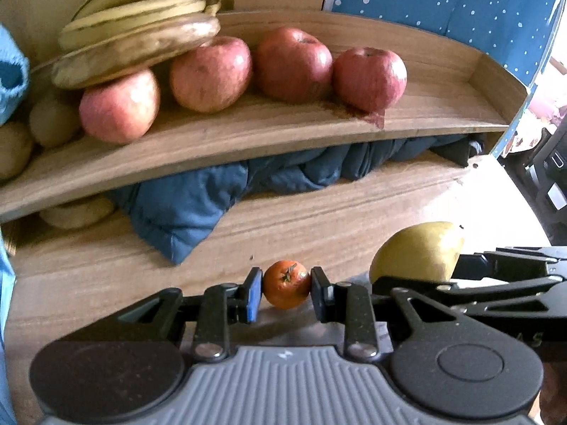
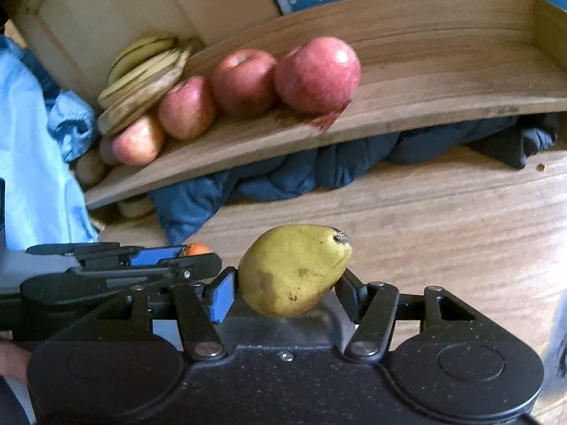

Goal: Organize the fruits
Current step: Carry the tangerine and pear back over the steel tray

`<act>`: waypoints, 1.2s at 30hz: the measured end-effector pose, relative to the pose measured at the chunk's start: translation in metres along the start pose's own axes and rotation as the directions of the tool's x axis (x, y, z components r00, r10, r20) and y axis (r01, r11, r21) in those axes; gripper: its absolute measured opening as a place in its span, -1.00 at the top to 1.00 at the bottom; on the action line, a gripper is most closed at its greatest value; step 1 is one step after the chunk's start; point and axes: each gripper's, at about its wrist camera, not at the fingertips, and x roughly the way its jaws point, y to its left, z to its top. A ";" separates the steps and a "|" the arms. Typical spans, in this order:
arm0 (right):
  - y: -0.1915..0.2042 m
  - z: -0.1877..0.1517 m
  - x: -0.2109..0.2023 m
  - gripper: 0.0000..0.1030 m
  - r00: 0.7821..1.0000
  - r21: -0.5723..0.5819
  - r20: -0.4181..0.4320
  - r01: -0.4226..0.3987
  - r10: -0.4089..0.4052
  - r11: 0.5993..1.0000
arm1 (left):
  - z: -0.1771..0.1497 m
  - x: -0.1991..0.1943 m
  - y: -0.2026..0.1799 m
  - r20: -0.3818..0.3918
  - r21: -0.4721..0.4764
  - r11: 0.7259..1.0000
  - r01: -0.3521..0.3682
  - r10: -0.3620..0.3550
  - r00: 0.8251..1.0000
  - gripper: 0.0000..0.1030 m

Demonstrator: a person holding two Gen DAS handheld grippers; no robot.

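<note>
The left gripper (image 1: pixel 286 289) is clamped on a small orange tangerine (image 1: pixel 286 285), its pads nearly together and touching the fruit on both sides. Just beside it on the right, the right gripper (image 2: pixel 288 290) grips a yellow-green pear (image 2: pixel 296 269), its jaws set wider apart around the speckled body, stem end pointing right. Both are above the near part of the wooden table (image 2: pixel 443 226). Farther back, a wooden shelf (image 1: pixel 269 131) carries four red apples (image 1: pixel 292 63) in a row, with a bunch of bananas (image 1: pixel 138 24) lying on the leftmost apple. A dark blue cloth (image 1: pixel 198 198) is bundled under the shelf.
</note>
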 end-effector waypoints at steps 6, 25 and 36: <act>0.010 -0.017 0.002 -0.19 0.999 -0.024 -0.038 -0.017 0.016 1.000 | -0.010 -0.006 0.012 -0.020 -0.006 1.000 0.005 -0.006 1.000 0.39; 0.020 -0.041 0.007 -0.20 0.996 -0.066 -0.087 -0.017 0.011 0.998 | -0.031 -0.014 0.026 -0.084 -0.029 0.999 -0.015 0.013 0.996 0.39; 0.020 -0.046 0.009 -0.20 0.995 -0.062 -0.096 -0.019 0.013 0.998 | -0.032 -0.011 0.025 -0.115 -0.030 0.999 -0.032 0.028 0.993 0.39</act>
